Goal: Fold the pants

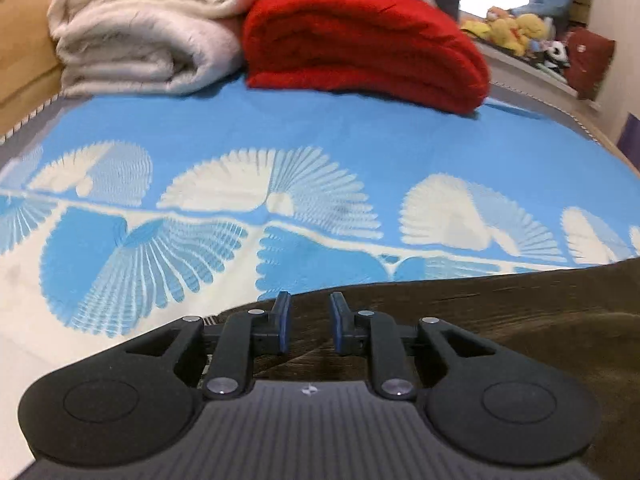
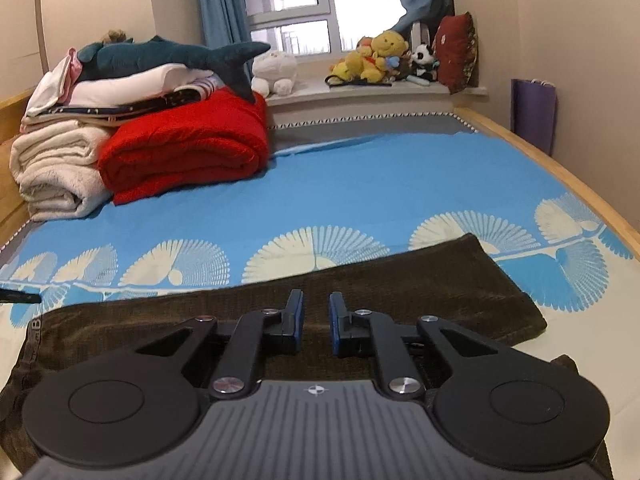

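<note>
Ahead of the right gripper's fingers [image 2: 336,316], beyond the flat dark brown corduroy pants [image 2: 400,280], a broad stretch of blue-and-cream fan-patterned bedspread [image 2: 360,184] lay open up to the windowsill. Far ahead and to the left of them, a folded red fleece blanket [image 2: 188,148] and a rolled cream blanket [image 2: 56,168] blocked that corner. To the right, the wooden bed rail [image 2: 560,168] bounded the way. Left of the left gripper's fingers [image 1: 282,316], bare bedspread lay open.
</note>
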Tool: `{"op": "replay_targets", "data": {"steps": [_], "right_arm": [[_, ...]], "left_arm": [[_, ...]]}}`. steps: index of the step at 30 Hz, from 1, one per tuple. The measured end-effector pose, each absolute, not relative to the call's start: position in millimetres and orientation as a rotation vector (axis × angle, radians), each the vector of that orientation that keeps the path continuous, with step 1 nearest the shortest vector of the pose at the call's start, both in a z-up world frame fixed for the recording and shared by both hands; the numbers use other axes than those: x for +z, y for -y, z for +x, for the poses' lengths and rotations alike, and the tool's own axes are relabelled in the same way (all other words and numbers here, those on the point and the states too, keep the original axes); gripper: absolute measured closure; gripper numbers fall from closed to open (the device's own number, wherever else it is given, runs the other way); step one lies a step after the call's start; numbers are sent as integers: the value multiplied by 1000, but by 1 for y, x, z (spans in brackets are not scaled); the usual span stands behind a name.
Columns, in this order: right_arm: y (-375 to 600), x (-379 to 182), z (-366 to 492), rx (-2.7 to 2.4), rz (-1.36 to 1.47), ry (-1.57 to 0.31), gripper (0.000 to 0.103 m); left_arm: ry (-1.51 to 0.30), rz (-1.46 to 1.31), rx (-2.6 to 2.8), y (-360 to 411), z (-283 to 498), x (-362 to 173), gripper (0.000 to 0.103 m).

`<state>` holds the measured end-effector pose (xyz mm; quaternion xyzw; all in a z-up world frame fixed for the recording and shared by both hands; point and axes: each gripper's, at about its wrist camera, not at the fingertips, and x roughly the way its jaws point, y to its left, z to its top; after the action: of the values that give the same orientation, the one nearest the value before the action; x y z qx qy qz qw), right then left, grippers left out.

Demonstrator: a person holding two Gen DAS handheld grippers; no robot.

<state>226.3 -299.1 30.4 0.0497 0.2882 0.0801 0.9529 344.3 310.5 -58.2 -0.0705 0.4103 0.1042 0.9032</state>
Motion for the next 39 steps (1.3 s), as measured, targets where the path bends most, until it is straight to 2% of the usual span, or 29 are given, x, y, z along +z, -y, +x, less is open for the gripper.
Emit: {"op": "replay_targets", "data": {"steps": [1,4,7,15,17,19,20,21,26,31,39], "right_arm": [[300,29,228,161,96,-592,88],[305,25,231,154,88,-608,87],[310,22,235,147,88,-623,86],[316,18,243,132,93,-638,83],[315,17,245,132,94,-639,83],[314,17,246,134,91,-640,83],[314,17,247,134,87,-640,83],[313,17,247,133,82,-640,83],[315,15,247,112,83,-644,83],[319,15,245,83,90,-641,83],[332,16,231,45,158,-640,83]], "left_arm": [[-859,-136,218,-311,349,-68,67],[-860,-82,220,-314,358,-86,51],[-850,-48,206,-319,367,-98,39],[-898,1,151,-311,387,-125,37],[-911,14,136,-309,390,-126,46],[-908,32,88,-305,390,-122,86],[-906,52,77,-302,390,-121,95],[-903,82,73,-297,389,-118,99],[-894,119,77,-286,378,-102,101],[-874,202,42,-264,347,-58,101],[-910,230,-90,-212,228,14,101]]}}
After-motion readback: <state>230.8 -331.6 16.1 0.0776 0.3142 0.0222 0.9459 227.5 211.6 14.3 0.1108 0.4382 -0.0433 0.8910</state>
